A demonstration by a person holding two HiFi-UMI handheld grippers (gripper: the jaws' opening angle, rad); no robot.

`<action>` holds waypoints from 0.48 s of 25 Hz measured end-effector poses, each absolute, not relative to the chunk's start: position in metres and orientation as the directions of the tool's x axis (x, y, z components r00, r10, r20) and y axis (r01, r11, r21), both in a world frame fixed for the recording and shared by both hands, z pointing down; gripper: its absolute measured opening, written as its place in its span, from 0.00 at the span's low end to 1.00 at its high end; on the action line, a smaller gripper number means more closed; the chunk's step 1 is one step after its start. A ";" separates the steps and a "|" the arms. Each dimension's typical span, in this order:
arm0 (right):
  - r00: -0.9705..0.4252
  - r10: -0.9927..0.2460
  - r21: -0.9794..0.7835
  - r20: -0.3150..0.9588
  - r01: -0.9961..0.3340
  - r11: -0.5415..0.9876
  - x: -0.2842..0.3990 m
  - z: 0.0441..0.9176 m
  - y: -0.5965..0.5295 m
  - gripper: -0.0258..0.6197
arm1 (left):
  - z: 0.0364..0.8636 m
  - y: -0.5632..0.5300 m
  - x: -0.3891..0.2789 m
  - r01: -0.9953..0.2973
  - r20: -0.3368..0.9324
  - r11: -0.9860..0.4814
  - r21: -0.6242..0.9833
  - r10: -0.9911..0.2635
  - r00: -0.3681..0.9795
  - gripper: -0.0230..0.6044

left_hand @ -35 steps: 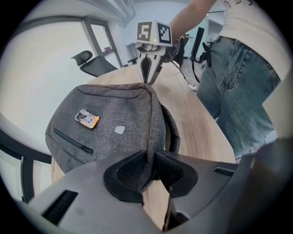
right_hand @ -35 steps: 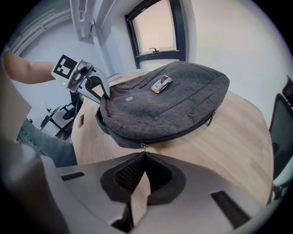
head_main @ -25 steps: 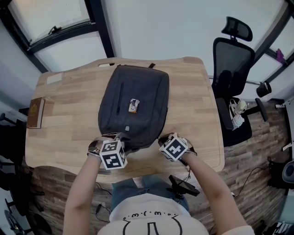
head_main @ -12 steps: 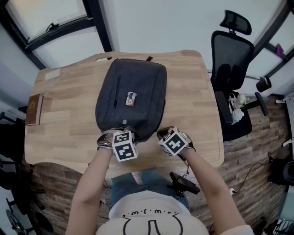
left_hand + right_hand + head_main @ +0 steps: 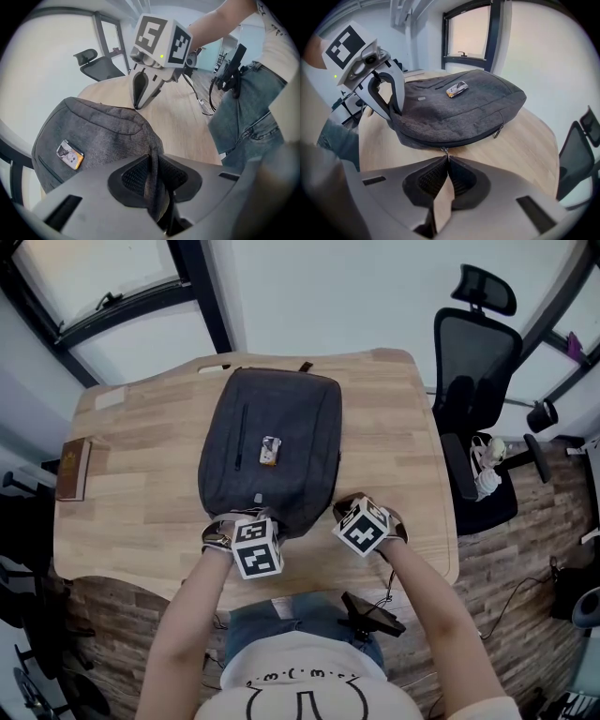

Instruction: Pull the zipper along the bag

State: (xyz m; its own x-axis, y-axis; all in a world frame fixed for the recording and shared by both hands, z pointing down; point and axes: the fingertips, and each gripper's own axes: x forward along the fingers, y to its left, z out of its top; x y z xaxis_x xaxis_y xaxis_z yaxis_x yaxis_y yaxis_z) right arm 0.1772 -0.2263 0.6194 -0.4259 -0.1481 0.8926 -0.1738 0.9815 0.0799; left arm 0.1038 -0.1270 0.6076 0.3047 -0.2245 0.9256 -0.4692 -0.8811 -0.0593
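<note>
A dark grey backpack (image 5: 272,451) lies flat on the wooden table (image 5: 131,512). My left gripper (image 5: 242,519) is at its near edge. In the left gripper view its jaws are closing, and the pads pinch a raised fold of the bag's fabric (image 5: 151,161). To the right, my right gripper (image 5: 339,509) is shut on the zipper pull (image 5: 445,151) at the bag's near side. The zipper (image 5: 473,135) runs along the bag's edge to a second pull (image 5: 498,131). A small picture tag (image 5: 456,89) sits on top of the bag.
A black office chair (image 5: 473,390) stands to the right of the table. A brown book (image 5: 72,468) lies at the table's left edge and a pale card (image 5: 110,399) at its far left. A black device (image 5: 373,613) hangs at the person's waist.
My left gripper has slid right along the bag's near edge and closed its jaws onto the fabric. My right gripper has barely moved and stays shut.
</note>
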 end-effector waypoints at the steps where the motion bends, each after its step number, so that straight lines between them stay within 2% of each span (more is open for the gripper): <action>1: -0.420 -0.153 0.088 0.894 -0.170 0.981 0.178 0.620 -0.232 0.14 | 0.608 -0.127 0.104 -0.464 0.926 -0.884 -0.054 -0.218 0.307 0.13; 12: -0.375 -0.219 0.178 0.901 -0.140 0.974 0.176 0.624 -0.303 0.14 | 0.605 -0.132 0.112 -0.449 0.925 -0.893 -0.035 -0.199 0.323 0.13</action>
State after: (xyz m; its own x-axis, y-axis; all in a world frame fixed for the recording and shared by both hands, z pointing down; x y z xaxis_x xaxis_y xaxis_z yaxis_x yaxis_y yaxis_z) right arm 0.1755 -0.3030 0.6238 -0.3753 -0.2187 0.9007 -0.1398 0.9740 0.1782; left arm 0.1119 -0.1315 0.6046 0.3234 -0.1991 0.9251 -0.4495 -0.8926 -0.0349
